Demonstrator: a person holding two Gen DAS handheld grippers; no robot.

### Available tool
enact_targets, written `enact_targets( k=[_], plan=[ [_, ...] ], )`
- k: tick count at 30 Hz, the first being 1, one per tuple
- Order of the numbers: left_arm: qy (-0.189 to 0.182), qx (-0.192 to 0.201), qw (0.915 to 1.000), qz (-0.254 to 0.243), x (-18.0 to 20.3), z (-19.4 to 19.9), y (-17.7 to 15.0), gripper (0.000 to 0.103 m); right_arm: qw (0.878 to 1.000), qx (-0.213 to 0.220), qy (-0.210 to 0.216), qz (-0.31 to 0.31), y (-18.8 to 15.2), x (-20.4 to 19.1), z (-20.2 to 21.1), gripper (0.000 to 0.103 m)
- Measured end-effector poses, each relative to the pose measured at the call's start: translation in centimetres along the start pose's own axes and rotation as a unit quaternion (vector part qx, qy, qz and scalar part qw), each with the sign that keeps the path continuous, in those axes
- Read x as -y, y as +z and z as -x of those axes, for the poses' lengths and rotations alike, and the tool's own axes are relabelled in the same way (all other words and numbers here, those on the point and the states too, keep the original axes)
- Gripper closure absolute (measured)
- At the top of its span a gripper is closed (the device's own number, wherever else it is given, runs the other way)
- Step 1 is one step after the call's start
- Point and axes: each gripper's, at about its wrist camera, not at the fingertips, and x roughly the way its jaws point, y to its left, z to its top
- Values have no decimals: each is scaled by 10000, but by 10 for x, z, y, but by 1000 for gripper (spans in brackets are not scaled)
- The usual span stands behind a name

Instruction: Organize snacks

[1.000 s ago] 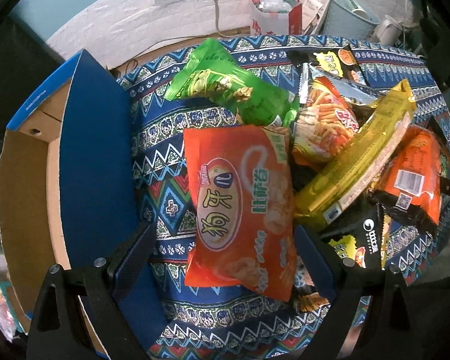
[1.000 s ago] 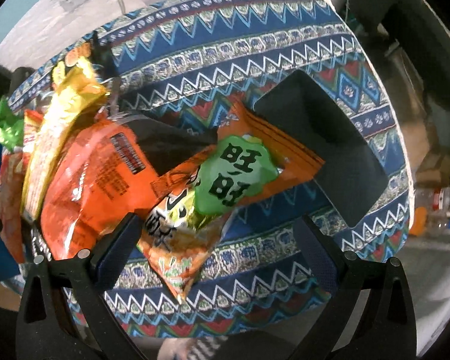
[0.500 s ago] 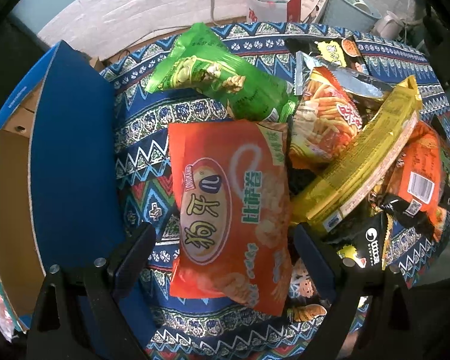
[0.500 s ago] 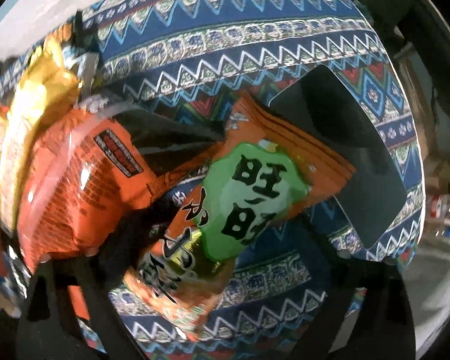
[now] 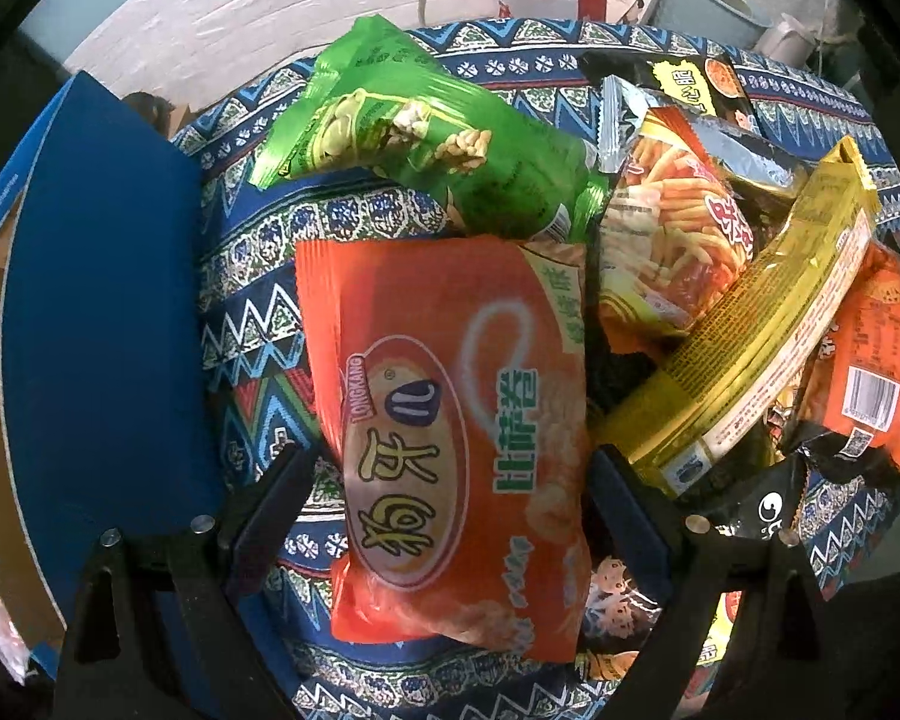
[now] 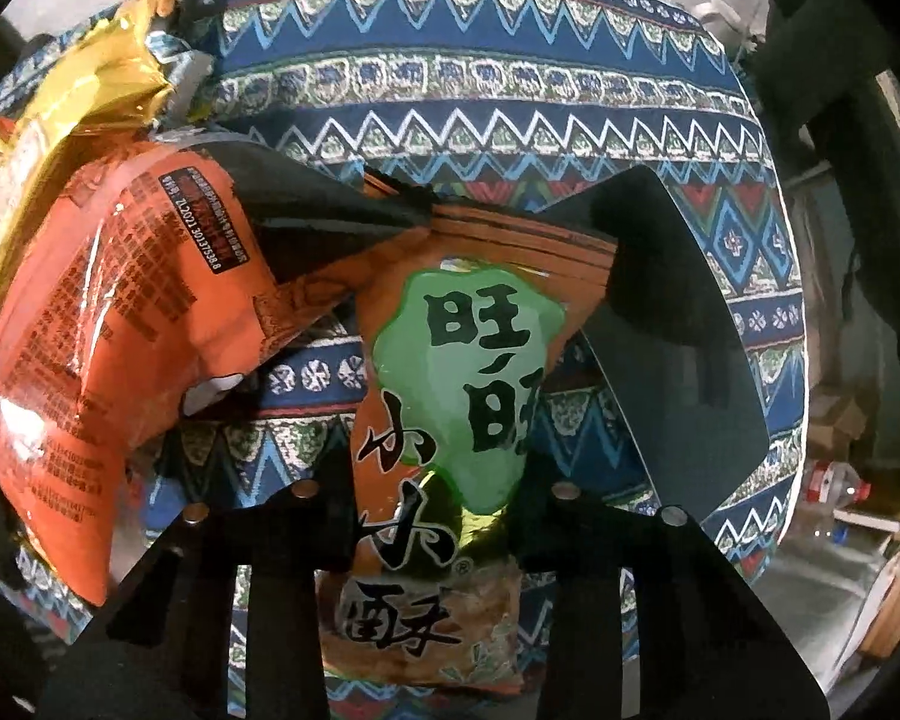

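In the left wrist view my left gripper [image 5: 450, 480] is open, its fingers on either side of a large orange-red snack bag [image 5: 450, 420] lying on the patterned cloth. Behind it lie a green bag [image 5: 426, 144], a fries bag [image 5: 672, 228], a gold bag [image 5: 768, 336] and an orange bag [image 5: 870, 372]. In the right wrist view my right gripper [image 6: 438, 510] is shut on an orange bag with a green label [image 6: 468, 396]. A larger orange bag [image 6: 102, 324] lies to its left.
A blue cardboard box [image 5: 90, 324] stands open at the left of the table. A dark flat tray [image 6: 678, 348] lies on the cloth [image 6: 510, 72] at the right. Wall sockets, a bin and clutter sit behind the table. The table's right edge drops to the floor.
My right gripper moved forward and closed on the green-labelled orange bag. My left gripper moved closer over the orange-red bag and stayed open.
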Motion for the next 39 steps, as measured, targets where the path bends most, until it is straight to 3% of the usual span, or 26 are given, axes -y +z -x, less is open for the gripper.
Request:
enact_targets(
  k=[5,11,17,25,31,39],
  plan=[
    [-200,121,9997,1,-2,-1,-8,45,9995,297,18,-140,-5,16,26,70],
    [-115,372,9986,-355,7,8,-19,66,9978,586,40,-320,-4,26,49,70],
    [1,547,9973,-500,13,23,-28,66,9958,868,60,-267,-12,31,77,70],
    [-113,841,9957,-368,12,66,-46,66,9906,1345,268,4,-14,11,106,70],
    [-208,1144,9927,-336,-12,103,-67,66,9843,1692,382,328,-14,-16,132,70],
    [-278,1498,9882,-147,-30,129,-69,66,9761,1964,677,637,-6,-47,155,70]
  ],
)
